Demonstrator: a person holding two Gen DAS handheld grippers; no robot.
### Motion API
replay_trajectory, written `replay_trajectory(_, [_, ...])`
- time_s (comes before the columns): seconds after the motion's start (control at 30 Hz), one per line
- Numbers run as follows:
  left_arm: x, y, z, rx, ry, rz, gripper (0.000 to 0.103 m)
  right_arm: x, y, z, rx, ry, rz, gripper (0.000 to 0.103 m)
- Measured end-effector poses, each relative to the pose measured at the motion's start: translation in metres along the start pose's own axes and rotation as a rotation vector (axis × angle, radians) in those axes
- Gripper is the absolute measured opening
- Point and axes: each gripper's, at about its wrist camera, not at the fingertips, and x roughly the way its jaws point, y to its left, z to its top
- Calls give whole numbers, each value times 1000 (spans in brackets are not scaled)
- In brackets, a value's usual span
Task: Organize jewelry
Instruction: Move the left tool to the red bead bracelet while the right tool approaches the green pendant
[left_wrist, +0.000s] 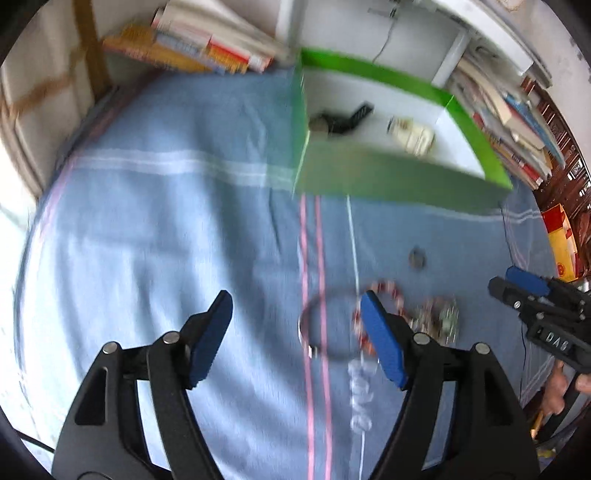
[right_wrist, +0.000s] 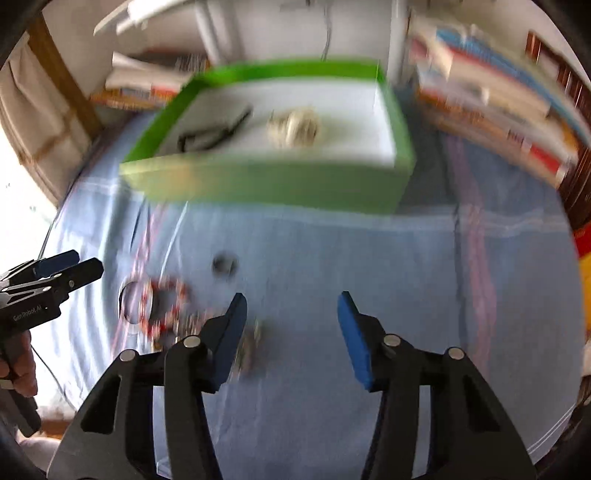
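Note:
Jewelry lies on a blue cloth (left_wrist: 166, 229): a thin bangle (left_wrist: 325, 325), a red beaded bracelet (left_wrist: 391, 291), a clear bead strand (left_wrist: 360, 391), a sparkly piece (left_wrist: 439, 317) and a small dark ring (left_wrist: 417, 257). A green box (left_wrist: 388, 177) at the back holds a dark item (left_wrist: 343, 118) and a cream piece (left_wrist: 413, 136). My left gripper (left_wrist: 297, 338) is open above the cloth, its right finger over the red bracelet. My right gripper (right_wrist: 291, 334) is open and empty beside the sparkly piece (right_wrist: 251, 343). The red bracelet (right_wrist: 166, 306), ring (right_wrist: 224, 265) and box (right_wrist: 273, 181) show blurred there.
Stacks of books (left_wrist: 207, 44) lie behind the box on the left and along the right (left_wrist: 513, 122). A red and yellow box (left_wrist: 563, 240) sits at the right edge. A white shelf frame (right_wrist: 221, 33) stands behind.

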Motion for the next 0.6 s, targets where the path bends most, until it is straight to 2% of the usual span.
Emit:
replay_trajectory(0.17, [2,-7,-22,20,22,-17,76,15,22,-12,-43,59,12,52])
replay_trajectory(0.27, [-3,-12,-29,42,12,-18,79,17,35,-14,-86,63,38,52])
replay_trajectory(0.3, [-4,-13,-31,45,10,-15,80,19,38,-16,-96,65,40,49])
replay_trajectory(0.37, [-5,-12,-32,41,12,-13,80,26,44,-16,-112,84,40,32])
replay_trajectory(0.4, [-4,-12,-31,38,14,-10,81,30,44,-17,-108,96,52,19])
replay_trajectory(0.43, [-4,-10,-31,35,16,-6,81,33,45,-18,-101,105,61,15])
replay_trajectory(0.6, [0,-6,-30,21,32,2,82,26,38,-14,-69,80,56,9])
